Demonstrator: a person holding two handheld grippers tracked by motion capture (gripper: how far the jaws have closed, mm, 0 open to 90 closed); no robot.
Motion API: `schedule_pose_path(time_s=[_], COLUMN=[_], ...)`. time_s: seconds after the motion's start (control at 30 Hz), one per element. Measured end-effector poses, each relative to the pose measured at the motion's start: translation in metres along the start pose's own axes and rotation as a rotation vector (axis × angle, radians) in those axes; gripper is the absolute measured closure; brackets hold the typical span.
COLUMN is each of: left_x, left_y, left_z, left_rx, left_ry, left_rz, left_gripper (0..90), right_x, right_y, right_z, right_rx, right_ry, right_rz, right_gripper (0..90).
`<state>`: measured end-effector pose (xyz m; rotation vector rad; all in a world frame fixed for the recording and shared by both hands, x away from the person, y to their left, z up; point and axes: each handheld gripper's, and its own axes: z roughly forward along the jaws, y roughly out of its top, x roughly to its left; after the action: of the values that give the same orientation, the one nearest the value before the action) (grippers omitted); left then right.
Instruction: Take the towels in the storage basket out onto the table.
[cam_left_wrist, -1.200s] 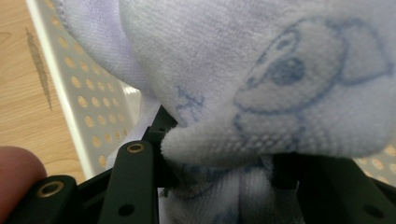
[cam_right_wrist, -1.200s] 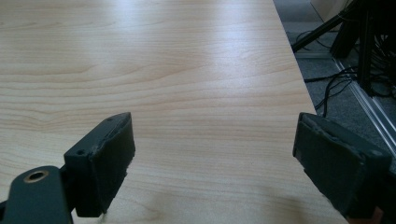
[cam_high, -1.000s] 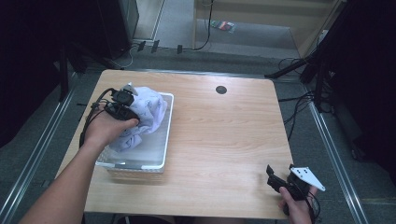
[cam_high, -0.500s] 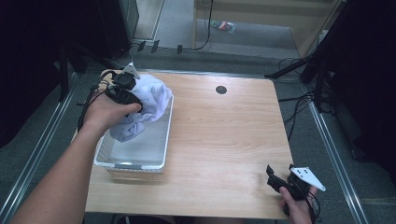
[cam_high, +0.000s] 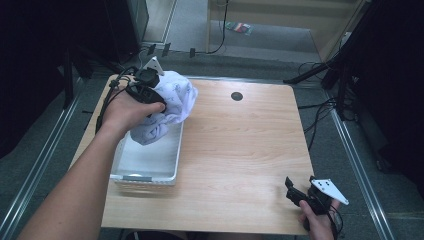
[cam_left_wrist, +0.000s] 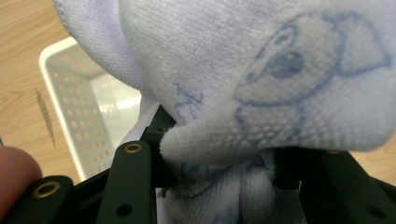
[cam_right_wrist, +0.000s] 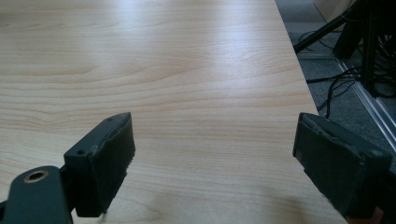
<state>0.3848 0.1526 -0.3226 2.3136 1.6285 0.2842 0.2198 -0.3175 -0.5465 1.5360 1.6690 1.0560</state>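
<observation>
A pale lilac towel (cam_high: 167, 107) with blue printed figures hangs bunched above the far end of a white perforated basket (cam_high: 150, 165). My left gripper (cam_high: 150, 92) is shut on the towel (cam_left_wrist: 261, 88), whose folds drape over both black jaws in the left gripper view; the basket (cam_left_wrist: 70, 102) lies below it. At the table's near right corner my right gripper (cam_high: 300, 195) rests low, held by a hand. In the right gripper view it (cam_right_wrist: 212, 163) stands open wide over bare wood with nothing between its jaws.
The wooden table (cam_high: 240, 145) has a round black cable hole (cam_high: 237, 96) near its far edge. Cables and dark stands (cam_high: 340, 75) crowd the floor to the right, and the table's right edge (cam_right_wrist: 303, 88) lies close to my right gripper.
My left gripper has lifted the towel up out of the basket and carried it toward the far end and slightly right. The right gripper has stayed still.
</observation>
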Motion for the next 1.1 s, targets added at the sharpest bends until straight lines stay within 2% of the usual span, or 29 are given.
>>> schedule_pose_path(time_s=[0.07, 0.17, 0.2, 0.6, 0.67, 0.87, 0.9, 1.1], left_x=[-0.003, -0.017, -0.017, -0.066, -0.069, -0.097, -0.097, -0.129], left_y=[0.002, 0.008, 0.008, 0.032, 0.034, 0.048, 0.048, 0.064], left_z=[0.0, 0.003, 0.003, 0.016, 0.018, 0.037, 0.037, 0.066], left_rx=[0.001, -0.007, -0.007, -0.017, -0.015, 0.012, 0.012, 0.05], left_ry=[-0.004, -0.016, -0.016, -0.055, -0.061, -0.07, -0.07, -0.082], left_rz=[-0.003, 0.012, 0.012, 0.051, 0.058, 0.078, 0.078, 0.116], left_gripper=[53.5, 53.5, 53.4, 53.2, 53.1, 53.0, 53.0, 52.7], right_x=[0.0, 0.0, 0.0, 0.001, 0.001, 0.003, 0.003, 0.002], right_y=[0.0, 0.0, 0.0, 0.0, 0.0, 0.0, 0.0, 0.0], right_z=[0.0, 0.0, 0.0, 0.0, 0.0, 0.0, 0.0, -0.001], right_rx=[0.0, 0.0, 0.001, -0.006, -0.008, -0.016, -0.016, -0.025], right_ry=[0.0, 0.0, 0.001, -0.004, -0.006, -0.015, -0.015, -0.021], right_rz=[0.0, -0.001, -0.002, -0.002, -0.003, -0.009, -0.009, 0.002], right_gripper=[13.0, 13.0, 13.0, 13.0, 13.0, 12.9, 12.9, 13.0])
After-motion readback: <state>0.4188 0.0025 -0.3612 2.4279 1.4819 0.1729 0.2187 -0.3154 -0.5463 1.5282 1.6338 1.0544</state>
